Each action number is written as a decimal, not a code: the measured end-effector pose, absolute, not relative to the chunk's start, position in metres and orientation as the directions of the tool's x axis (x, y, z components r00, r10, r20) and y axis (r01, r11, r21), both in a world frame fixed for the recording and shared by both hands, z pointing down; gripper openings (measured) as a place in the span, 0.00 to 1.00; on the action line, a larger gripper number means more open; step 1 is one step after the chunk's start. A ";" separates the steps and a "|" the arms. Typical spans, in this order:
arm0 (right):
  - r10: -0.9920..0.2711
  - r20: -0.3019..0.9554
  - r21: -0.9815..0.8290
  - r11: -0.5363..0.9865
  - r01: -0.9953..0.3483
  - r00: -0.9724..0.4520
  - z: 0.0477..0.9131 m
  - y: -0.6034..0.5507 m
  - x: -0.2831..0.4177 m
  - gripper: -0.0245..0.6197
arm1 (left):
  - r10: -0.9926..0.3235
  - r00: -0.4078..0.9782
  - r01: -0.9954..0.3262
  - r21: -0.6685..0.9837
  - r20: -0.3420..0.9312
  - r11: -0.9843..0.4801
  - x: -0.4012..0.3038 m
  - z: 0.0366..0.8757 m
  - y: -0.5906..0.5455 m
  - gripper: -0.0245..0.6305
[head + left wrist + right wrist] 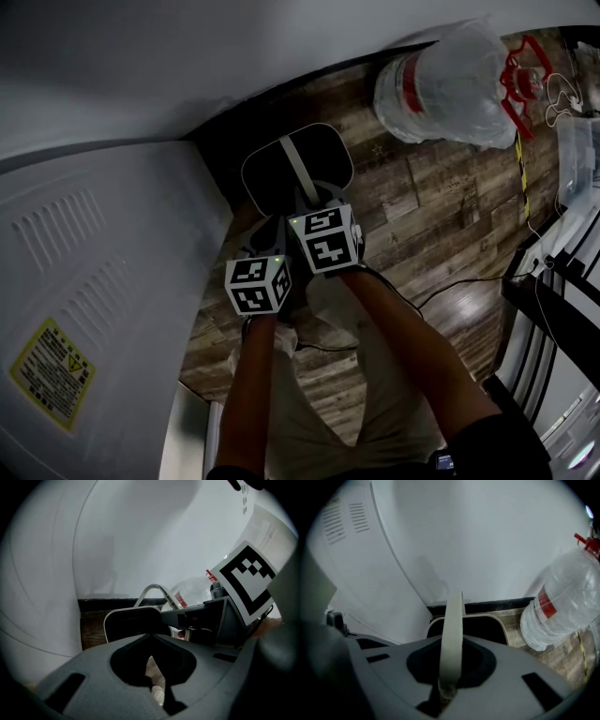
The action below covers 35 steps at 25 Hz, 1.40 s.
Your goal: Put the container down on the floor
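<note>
Container (pixel 281 173) of dark plastic with a white rim is low over the brown wood-plank floor (pixel 441 216), in the corner beside the white ribbed appliance panel (pixel 94 281); whether its base touches the floor cannot be told. The right claw (pixel 449 686) pinches the container's upright pale grey strap handle (pixel 453 630), and the left claw (pixel 151 638), just beside it, is pressed together on nothing. A clear plastic water bottle with a red label (pixel 441 84) lies on the floor near the container.

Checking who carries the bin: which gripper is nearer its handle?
Right. The right gripper has its fingers shut on the handle above the bin. The left gripper hangs just left of it in the head view, clear of the handle.
</note>
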State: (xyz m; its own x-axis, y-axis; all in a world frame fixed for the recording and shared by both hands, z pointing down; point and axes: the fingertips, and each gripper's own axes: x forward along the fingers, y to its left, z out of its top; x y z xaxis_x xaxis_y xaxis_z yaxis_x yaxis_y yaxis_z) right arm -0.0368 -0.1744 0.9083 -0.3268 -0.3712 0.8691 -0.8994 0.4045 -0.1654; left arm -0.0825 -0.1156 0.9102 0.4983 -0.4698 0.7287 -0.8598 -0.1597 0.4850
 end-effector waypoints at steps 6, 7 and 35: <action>-0.377 0.870 -0.167 0.383 -0.909 -0.318 0.909 -0.175 -0.023 0.09 | -0.450 0.519 -0.851 0.489 0.727 -0.191 -0.072 0.909 -0.112 0.06; -0.379 0.870 -0.159 0.387 -0.908 -0.314 0.909 -0.176 -0.021 0.09 | -0.448 0.520 -0.850 0.489 0.727 -0.194 -0.071 0.909 -0.112 0.06; -0.441 0.874 -0.097 0.255 -0.962 -0.205 0.920 -0.177 0.050 0.09 | -0.335 0.613 -0.787 0.515 0.715 -0.341 -0.012 0.926 -0.102 0.06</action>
State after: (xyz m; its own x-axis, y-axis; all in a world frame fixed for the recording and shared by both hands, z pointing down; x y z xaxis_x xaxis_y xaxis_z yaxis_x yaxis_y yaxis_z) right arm 0.0496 -0.1768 0.9203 -0.2048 -0.4414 0.8736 -0.9620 0.2553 -0.0966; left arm -0.0120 -0.1019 0.9262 0.6133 -0.3354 0.7151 -0.7866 -0.3412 0.5146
